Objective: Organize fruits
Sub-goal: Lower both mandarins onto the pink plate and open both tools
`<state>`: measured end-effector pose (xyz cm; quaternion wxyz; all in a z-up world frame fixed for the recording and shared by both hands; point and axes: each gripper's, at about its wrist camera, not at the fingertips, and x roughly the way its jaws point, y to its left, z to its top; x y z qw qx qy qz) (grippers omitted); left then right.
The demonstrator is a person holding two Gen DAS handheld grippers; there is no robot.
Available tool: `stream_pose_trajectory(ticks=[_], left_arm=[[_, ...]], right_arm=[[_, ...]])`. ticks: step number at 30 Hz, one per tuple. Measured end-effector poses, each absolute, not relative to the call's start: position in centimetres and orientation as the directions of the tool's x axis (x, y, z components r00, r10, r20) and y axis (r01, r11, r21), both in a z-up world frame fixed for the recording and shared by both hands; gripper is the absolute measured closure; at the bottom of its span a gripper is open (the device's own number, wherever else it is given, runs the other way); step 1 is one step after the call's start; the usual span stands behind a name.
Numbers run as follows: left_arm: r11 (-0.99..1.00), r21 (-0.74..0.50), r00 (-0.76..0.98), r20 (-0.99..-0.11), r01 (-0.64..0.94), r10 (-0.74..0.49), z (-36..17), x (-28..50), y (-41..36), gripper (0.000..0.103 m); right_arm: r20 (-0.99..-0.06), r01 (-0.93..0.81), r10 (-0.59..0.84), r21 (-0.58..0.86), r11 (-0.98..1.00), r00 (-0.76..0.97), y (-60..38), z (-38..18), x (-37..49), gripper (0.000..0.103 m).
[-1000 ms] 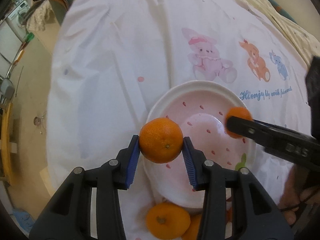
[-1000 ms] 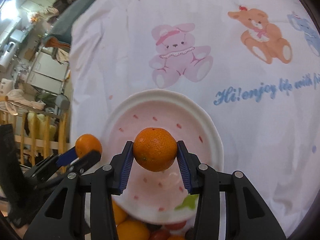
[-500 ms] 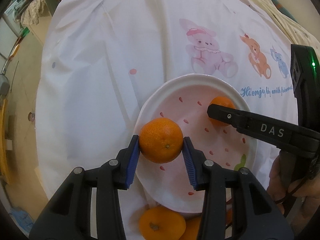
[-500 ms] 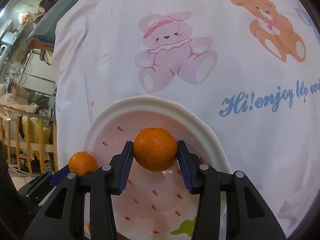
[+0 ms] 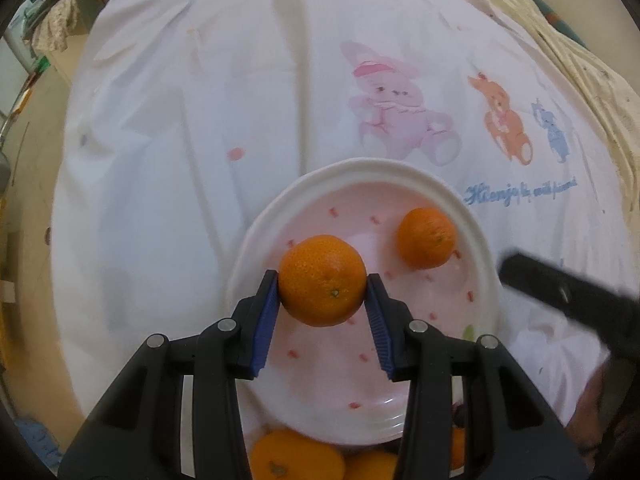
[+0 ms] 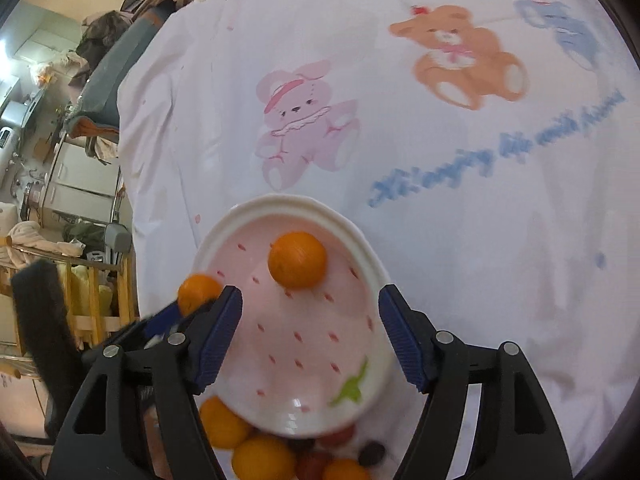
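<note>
A pink strawberry-print plate (image 5: 478, 240) with a white rim lies on a white cartoon-print cloth; it also shows in the right wrist view (image 6: 372, 264). My left gripper (image 5: 322, 289) is shut on a mandarin (image 5: 322, 280), held over the plate's left part. A second mandarin (image 5: 426, 232) lies loose on the plate's far right; it shows in the right wrist view (image 6: 297, 265) too. My right gripper (image 6: 310, 312) is open and empty, above the plate's near side. In the right wrist view the left gripper's mandarin (image 6: 198, 292) shows at the plate's left edge.
More mandarins (image 5: 296, 456) and small dark red fruits (image 6: 372, 450) lie in a heap just in front of the plate. The cloth (image 5: 200, 120) stretches far beyond it. Its left edge drops to the floor, with furniture (image 6: 80, 184) beyond.
My right gripper opened and let its mandarin go onto the plate, then drew back toward me. My left gripper carried its mandarin further over the plate.
</note>
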<state>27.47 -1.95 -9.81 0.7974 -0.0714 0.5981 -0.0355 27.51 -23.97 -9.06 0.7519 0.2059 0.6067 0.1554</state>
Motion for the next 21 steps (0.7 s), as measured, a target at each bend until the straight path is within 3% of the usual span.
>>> stream_pose_trajectory(ticks=[3, 19, 20, 21], left_arm=[[0.991, -0.136, 0.303, -0.944, 0.004, -0.131, -9.7, 28.1, -3.0, 0.064], [0.994, -0.103, 0.281, -0.955, -0.018, -0.094, -11.8, 29.6, -2.6, 0.063], [0.995, -0.098, 0.278, -0.956, -0.013, -0.091, -11.8, 29.6, -2.7, 0.062], [0.995, -0.097, 0.277, -0.956, -0.006, -0.092, -11.8, 29.6, -2.8, 0.052]], right_arm=[[-0.852, 0.045, 0.464, 0.488, 0.872, 0.243, -25.8, -8.3, 25.9, 0.019], [-0.836, 0.082, 0.456, 0.5, 0.862, 0.304, -27.6, -6.9, 24.0, 0.018], [-0.839, 0.079, 0.453, 0.496, 0.865, 0.302, -27.5, -6.9, 24.0, 0.018], [-0.84, 0.076, 0.451, 0.493, 0.867, 0.301, -27.5, -7.0, 24.0, 0.018]])
